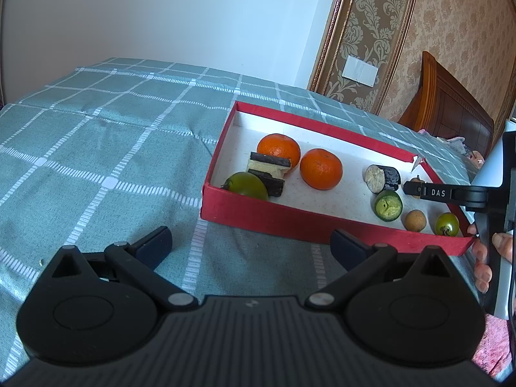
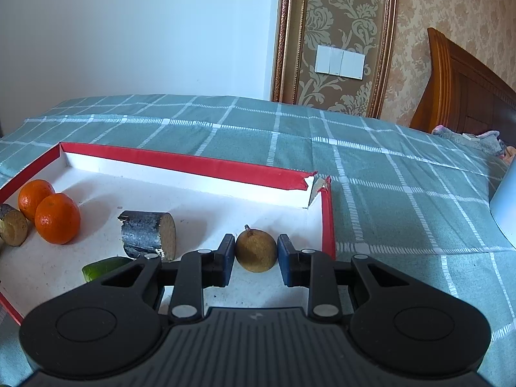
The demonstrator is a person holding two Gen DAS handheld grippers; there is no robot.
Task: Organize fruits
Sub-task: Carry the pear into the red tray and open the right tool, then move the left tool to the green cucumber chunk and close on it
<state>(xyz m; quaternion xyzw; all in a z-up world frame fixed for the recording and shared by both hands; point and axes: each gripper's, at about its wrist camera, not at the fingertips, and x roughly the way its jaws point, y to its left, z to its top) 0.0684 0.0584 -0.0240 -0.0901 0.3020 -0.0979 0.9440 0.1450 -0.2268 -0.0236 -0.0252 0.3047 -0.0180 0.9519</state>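
Right gripper (image 2: 254, 258) is clamped on a small brown fruit (image 2: 255, 250), looks like a longan w/ a little stem on top. Both blue pads sit against its sides, so I'd call that a real grip, not just a hover. It's inside the red box (image 2: 193, 163), near the right wall and close to the torn far corner.

Left gripper (image 1: 251, 245) is doing nothing atm: jaws wide apart, nothing between them, parked over the checked green cloth (image 1: 96, 135) just in front of the box's near wall.

Rest of the box contents, from the left cam:
- two oranges (image 1: 321, 168) side by side toward the back
- a green fruit (image 1: 246, 185) in the near left corner, touching a stack of dark-skinned cane pieces (image 1: 267, 169)
- a dark-skinned cane chunk (image 1: 382, 178) w/ a pale cut end, mid-right
- a cut green piece (image 1: 388, 205) just in front of that
- another small brown fruit (image 1: 416, 221) and a small green tomato-ish thing (image 1: 447, 224) by the near right wall

Step-wise, imo this is the pick phase for the brown fruit: grip made, lift not done yet, as it seems to rest on the box floor.

Next move prob needs a straight lift, clearing the right wall, then carrying it to wherever its group goes, maybe beside the other brown one. Can't tell the sorting scheme tbh. It's round and small, so keep the squeeze steady or it could pop out sideways.
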